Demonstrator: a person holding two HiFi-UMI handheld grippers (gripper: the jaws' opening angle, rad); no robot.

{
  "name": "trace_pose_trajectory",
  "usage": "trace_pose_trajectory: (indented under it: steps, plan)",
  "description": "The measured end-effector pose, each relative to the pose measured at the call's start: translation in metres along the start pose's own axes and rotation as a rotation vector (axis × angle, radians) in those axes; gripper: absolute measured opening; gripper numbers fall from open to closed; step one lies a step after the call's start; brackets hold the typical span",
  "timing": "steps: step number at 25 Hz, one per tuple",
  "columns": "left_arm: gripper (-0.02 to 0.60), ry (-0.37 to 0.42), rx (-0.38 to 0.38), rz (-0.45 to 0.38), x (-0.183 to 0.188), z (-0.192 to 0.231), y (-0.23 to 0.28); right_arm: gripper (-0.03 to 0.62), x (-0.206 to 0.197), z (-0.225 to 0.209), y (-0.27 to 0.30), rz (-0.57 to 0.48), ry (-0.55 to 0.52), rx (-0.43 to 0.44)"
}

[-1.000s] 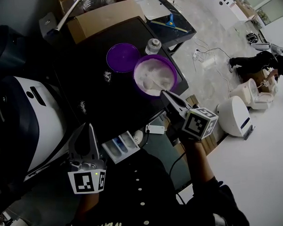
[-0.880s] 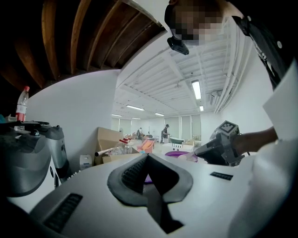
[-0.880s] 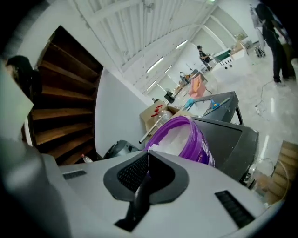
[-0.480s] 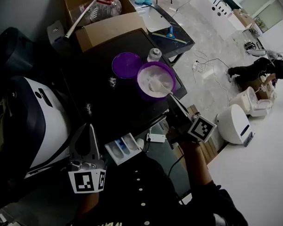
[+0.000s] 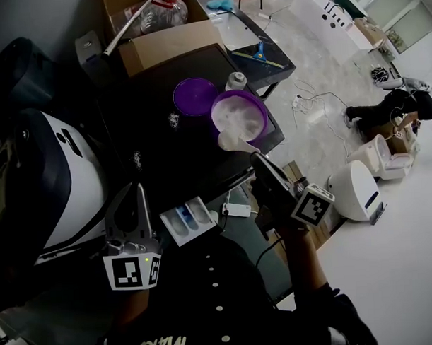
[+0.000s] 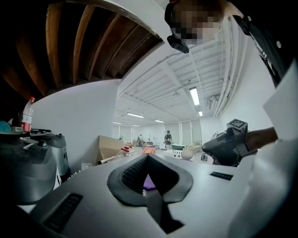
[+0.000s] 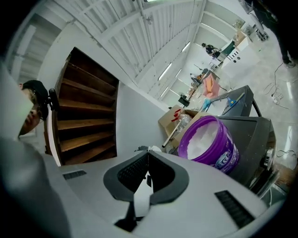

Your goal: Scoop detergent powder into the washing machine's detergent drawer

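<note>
While the right gripper (image 5: pixel 256 160) is clamping the handle of the heaped scoop (image 5: pixel 229 141) over the purple tub (image 5: pixel 266 117) at the right edge of the table (image 5: pixel 166 159), and the left gripper (image 5: pixel 137 189) is idling, jaws together on nothing, a level carry to the drawer (image 5: pixel 188 220) below the front edge is looming, I reckon.

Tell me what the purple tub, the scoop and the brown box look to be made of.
The purple tub looks like glossy moulded plastic: smooth shiny wall with a printed label. The scoop is probably matte white plastic, going by its thin flat handle; too small to be sure. The brown box looks like plain matte cardboard, with folded flaps.
</note>
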State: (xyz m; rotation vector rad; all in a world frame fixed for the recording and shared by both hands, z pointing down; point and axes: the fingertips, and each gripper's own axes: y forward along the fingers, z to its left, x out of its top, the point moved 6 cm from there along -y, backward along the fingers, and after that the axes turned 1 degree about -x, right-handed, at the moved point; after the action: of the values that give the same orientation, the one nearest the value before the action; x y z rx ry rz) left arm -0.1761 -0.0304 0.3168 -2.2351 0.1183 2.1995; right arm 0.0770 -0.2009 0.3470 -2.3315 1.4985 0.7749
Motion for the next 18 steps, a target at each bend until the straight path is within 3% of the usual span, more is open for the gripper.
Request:
trace_pose_trajectory:
  steps: [9,18]
  plan:
    - [0.014,0.0,-0.005,-0.005,-0.001,0.004,-0.01,0.029,-0.049,0.025,-0.022,0.116,0.039,0.06]
    - [0.014,-0.011,-0.015,0.04,-0.017,0.012,-0.021,0.029,-0.103,0.02,-0.028,0.241,0.022,0.052]
